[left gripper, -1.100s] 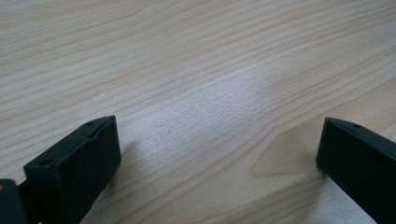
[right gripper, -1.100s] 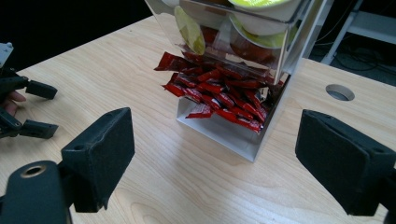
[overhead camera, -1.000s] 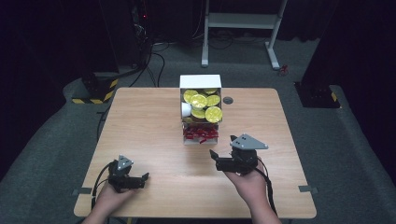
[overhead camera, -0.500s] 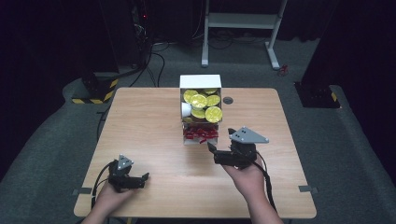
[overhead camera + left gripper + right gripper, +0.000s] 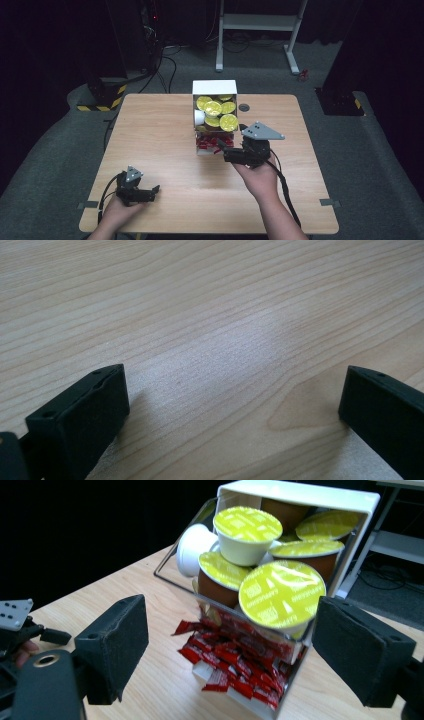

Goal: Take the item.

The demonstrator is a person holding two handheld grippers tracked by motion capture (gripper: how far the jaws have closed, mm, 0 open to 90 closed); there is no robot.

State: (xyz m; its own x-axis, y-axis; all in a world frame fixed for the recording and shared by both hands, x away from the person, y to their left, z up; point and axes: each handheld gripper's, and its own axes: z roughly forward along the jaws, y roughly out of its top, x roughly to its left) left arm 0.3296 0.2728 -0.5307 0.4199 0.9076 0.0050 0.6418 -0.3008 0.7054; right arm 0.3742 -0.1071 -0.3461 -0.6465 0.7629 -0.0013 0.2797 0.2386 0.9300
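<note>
**Two hand-held grippers at a table with a capsule dispenser**

The right gripper [image 5: 225, 148] is held above the wooden table [image 5: 160, 130], its jaws spread wide and empty, aimed at the clear dispenser box [image 5: 300, 540]. In the right gripper view the box stands just beyond and between the two fingertips [image 5: 117, 645], apart from both. Its upper compartment holds yellow-lidded capsules [image 5: 281, 594], some upright and some tipped on their sides, with one white capsule [image 5: 192, 547] lying toward the left finger's side. The lower compartment, nearer the fingertips, holds red sachets [image 5: 235, 662], a few spilling out at its open front. The box has a white top panel [image 5: 214, 87].

The left gripper [image 5: 152, 192] rests low near the table's near edge, well apart from the box. In the left gripper view its jaws stand wide apart with bare wood grain between the fingertips [image 5: 95, 405]; nothing is grasped.

A small dark disc [image 5: 244, 107] is set in the tabletop beside the box, beyond the right gripper.
</note>
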